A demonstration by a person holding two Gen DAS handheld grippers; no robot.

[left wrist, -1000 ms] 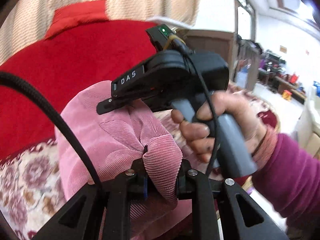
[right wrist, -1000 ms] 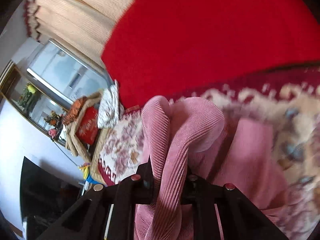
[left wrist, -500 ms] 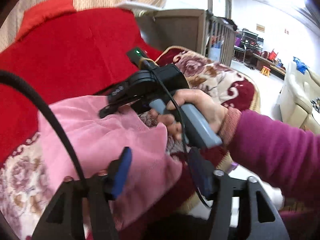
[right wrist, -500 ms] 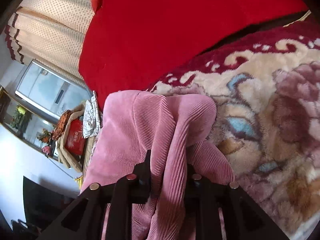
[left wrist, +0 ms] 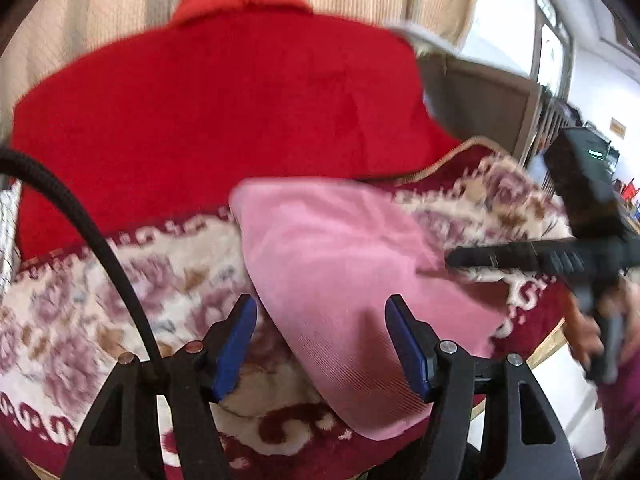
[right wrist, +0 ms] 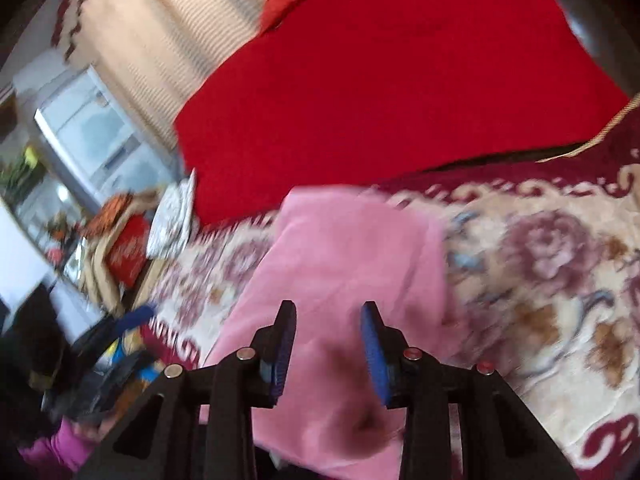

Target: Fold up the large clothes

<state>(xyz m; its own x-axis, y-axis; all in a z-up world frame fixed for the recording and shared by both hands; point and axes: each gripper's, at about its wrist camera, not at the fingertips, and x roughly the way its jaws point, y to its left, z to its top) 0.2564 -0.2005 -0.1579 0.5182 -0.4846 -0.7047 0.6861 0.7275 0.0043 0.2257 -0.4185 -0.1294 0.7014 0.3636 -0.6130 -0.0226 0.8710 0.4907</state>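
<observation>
A pink corduroy garment (left wrist: 336,276) lies folded on the floral blanket (left wrist: 80,300); it also shows in the right wrist view (right wrist: 340,264). My left gripper (left wrist: 320,332) is open and empty just above the garment's near edge. My right gripper (right wrist: 328,340) is open and empty over the garment's near part. In the left wrist view the right gripper's body (left wrist: 560,256) sits at the garment's right side, held by a hand. Both views are blurred by motion.
A red cushion (left wrist: 224,112) stands behind the garment, with beige curtains (right wrist: 152,40) beyond. The floral blanket (right wrist: 540,280) has a dark red border at its edge. Boxes and clutter (right wrist: 120,248) sit at the left in the right wrist view.
The right gripper has let go of the pink fabric and opened. The left gripper opened half a second ago and stays open. The garment now lies flat, both grippers drawn back.
</observation>
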